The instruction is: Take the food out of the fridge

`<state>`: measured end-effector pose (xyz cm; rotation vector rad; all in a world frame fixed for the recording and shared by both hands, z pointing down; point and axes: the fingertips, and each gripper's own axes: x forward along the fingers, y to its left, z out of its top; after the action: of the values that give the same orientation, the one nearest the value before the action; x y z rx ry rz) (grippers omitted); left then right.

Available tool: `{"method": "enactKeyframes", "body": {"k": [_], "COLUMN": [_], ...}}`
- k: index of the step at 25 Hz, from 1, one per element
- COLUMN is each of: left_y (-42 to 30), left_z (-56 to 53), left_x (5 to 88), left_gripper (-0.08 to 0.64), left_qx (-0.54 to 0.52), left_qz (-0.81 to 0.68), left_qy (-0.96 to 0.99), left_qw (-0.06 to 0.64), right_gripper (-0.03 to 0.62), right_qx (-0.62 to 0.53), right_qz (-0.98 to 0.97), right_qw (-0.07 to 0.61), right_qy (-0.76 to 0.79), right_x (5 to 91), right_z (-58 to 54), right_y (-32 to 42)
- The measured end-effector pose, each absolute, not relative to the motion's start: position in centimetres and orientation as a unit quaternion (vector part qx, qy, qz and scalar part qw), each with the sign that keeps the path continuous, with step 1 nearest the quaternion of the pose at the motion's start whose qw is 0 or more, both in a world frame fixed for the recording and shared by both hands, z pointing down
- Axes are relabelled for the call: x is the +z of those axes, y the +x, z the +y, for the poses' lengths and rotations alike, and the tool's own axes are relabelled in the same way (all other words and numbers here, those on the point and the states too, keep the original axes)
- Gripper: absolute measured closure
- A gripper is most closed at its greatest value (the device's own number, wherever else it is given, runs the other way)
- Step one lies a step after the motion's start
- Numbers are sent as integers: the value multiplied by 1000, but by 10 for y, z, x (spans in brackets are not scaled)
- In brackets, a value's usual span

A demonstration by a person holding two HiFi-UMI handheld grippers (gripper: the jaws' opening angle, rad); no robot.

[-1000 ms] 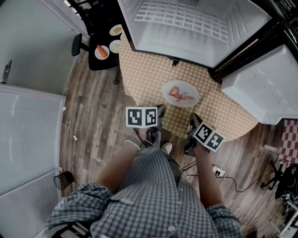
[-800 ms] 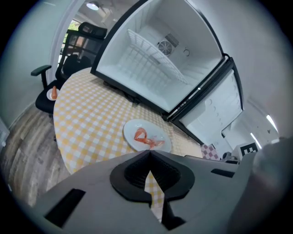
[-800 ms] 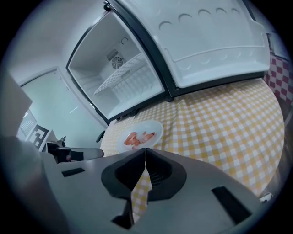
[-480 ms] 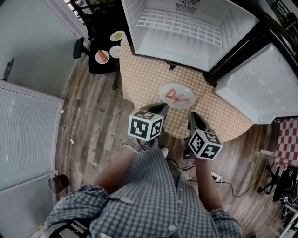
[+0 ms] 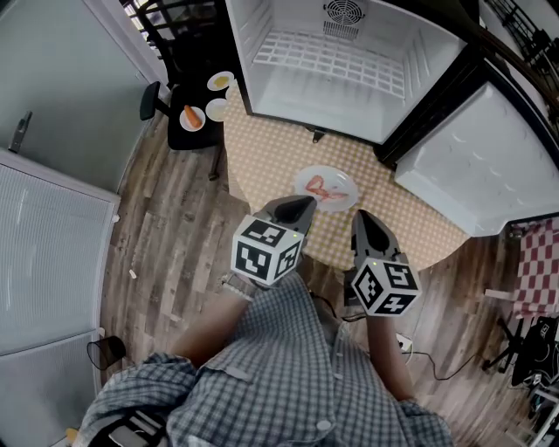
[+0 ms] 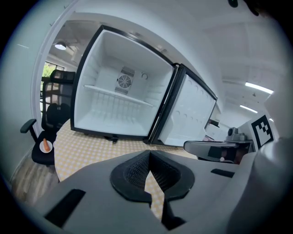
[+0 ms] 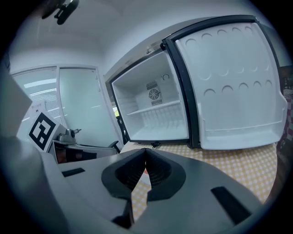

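**A:** Entry one, the food?

**B:** Reddish food (image 5: 327, 184), in strips, on a round white plate (image 5: 304, 183). Location: a round bench under a yellow-and-white checked cloth (image 5: 262, 144), out in front of the small white black-framed fridge (image 5: 349, 87) and apart from it.

**A:** The fridge itself?

**B:** It stands on the far part of the bench. The white fridge door (image 5: 472, 170) is swung wide open, to the right in the head view. Inside are a white wire shelf (image 5: 336, 54) and a round fan grille (image 5: 342, 12) on the back wall.

**A:** Grippers?

**B:** Left gripper (image 5: 306, 202): grey, with a marker cube, jaws closed tip to tip and holding nothing. It is held over the near part of the bench, and in the head view its tips reach the plate's near rim. Right gripper (image 5: 360, 220): same make, jaws likewise together with nothing between them. It is just beside the left one, and both point toward the fridge.

**A:** Off the bench?

**B:** A black office chair (image 5: 188, 135) sits left of the bench on a wood-plank floor (image 5: 175, 227). Three small white plates (image 5: 216, 111) are on its seat. An orange piece (image 5: 191, 115) lies on one; what kind is unclear.
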<state>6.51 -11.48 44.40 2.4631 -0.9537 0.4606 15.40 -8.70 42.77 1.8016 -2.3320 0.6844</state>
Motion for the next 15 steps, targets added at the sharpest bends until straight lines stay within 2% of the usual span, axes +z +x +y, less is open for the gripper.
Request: {"method": "enactKeyframes", "body": {"k": [3,10,15], "left_y": [66,68,71], "left_z": [-112,-101,-95], "left_x": [430,402,396], "left_gripper": [554,554,554], "left_qx": [160,140,137], "left_qz": [-348,-356,-351], "left_qy": [899,905,909], "left_qw": [213,186,179], "right_gripper": [583,583,583], "right_qx": [208,139,143], "right_qz": [-774,-789,-795], "right_qw": [49,78,68], "right_qy": [597,594,585], "right_x": [412,386,381], "right_z": [-85,-74,-70], "right_y": [156,154,152]}}
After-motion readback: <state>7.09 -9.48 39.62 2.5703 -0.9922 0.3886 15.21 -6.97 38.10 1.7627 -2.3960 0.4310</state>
